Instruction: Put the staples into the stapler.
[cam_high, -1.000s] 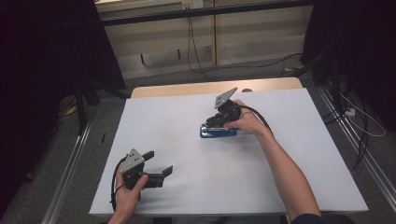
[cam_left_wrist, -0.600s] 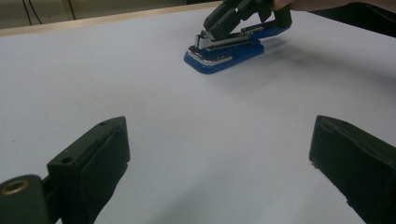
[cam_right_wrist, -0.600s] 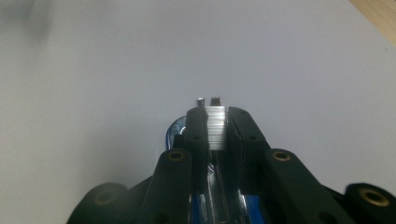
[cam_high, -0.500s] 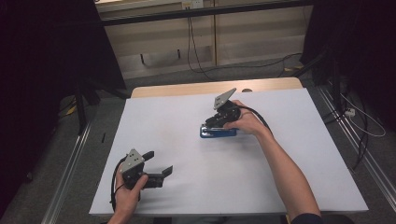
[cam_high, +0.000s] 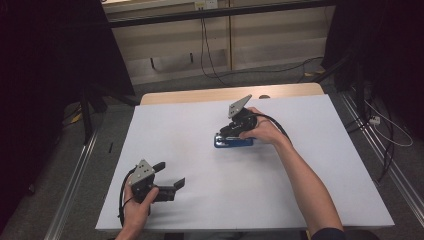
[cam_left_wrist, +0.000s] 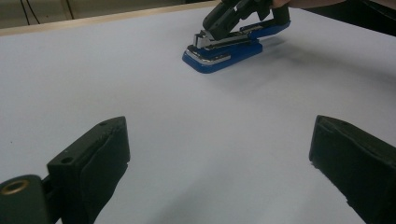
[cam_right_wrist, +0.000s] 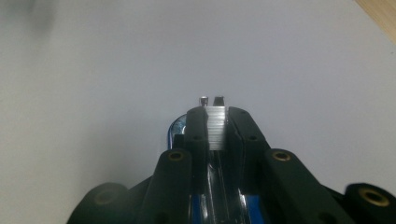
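White sheeting covers the worktop (cam_high: 200, 150), with a strip of pale wood showing along its far edge. A blue stapler (cam_high: 233, 141) lies flat near the middle of the worktop, slightly toward the far side. The right tongs (cam_high: 231, 131), held in the person's right hand (cam_high: 260, 131), are pressed in on a block of silver staples (cam_right_wrist: 215, 126) standing in the stapler's open metal channel, one black jaw on each side of it. The left tongs (cam_high: 170, 176) rest low near the front left corner of the worktop, held by the left hand (cam_high: 137, 202), jaws spread wide with nothing between them, well apart from the stapler. In the left gripper view the stapler (cam_left_wrist: 229, 44) lies ahead across bare white surface. The room around is dim: grey carpet floor (cam_high: 280, 75), a pale low wall panel beyond, black cables trailing over the floor, dark drapes at both sides, and metal rails running along the worktop's left and right.
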